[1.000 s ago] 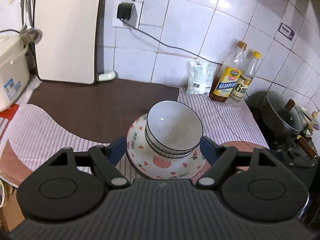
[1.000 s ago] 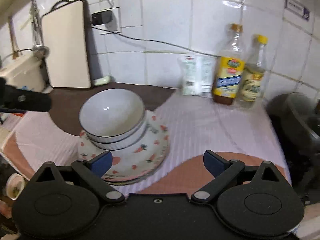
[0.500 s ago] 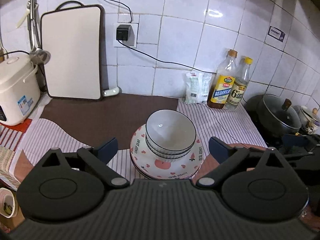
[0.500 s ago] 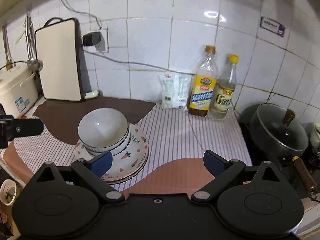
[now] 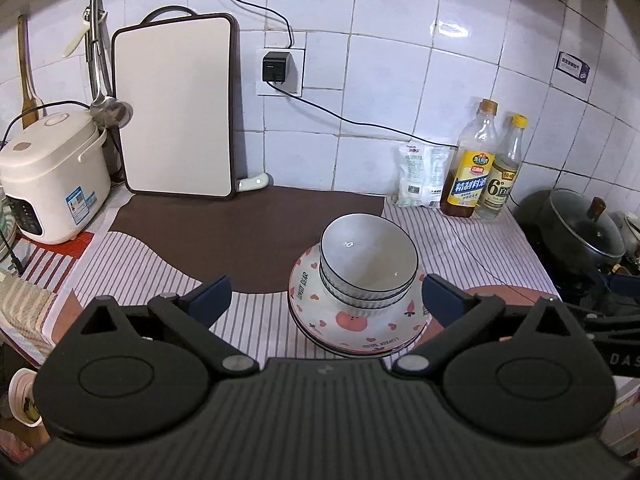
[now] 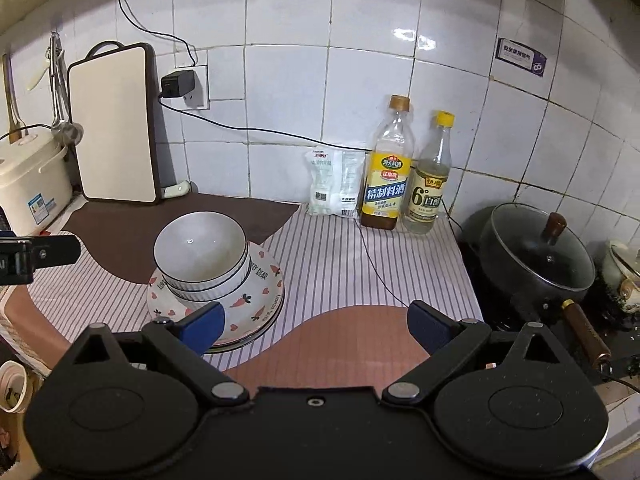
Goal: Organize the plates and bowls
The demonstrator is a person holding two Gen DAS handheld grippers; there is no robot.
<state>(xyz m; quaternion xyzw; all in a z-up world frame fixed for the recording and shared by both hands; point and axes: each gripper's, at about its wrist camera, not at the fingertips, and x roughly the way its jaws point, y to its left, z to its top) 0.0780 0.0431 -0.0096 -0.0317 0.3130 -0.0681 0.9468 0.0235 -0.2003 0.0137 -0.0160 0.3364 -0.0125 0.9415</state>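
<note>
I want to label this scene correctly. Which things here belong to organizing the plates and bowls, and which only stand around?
For the job:
- stacked bowls
- patterned plates under them

Only standing around:
- rice cooker
- cutting board
- two bottles
- white packet
- lidded pot

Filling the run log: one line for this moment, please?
stack: bowls nested on plates | left gripper: opening, nothing held | right gripper: open, nothing held

White bowls (image 5: 369, 258) nested atop patterned plates (image 5: 352, 324)
</note>
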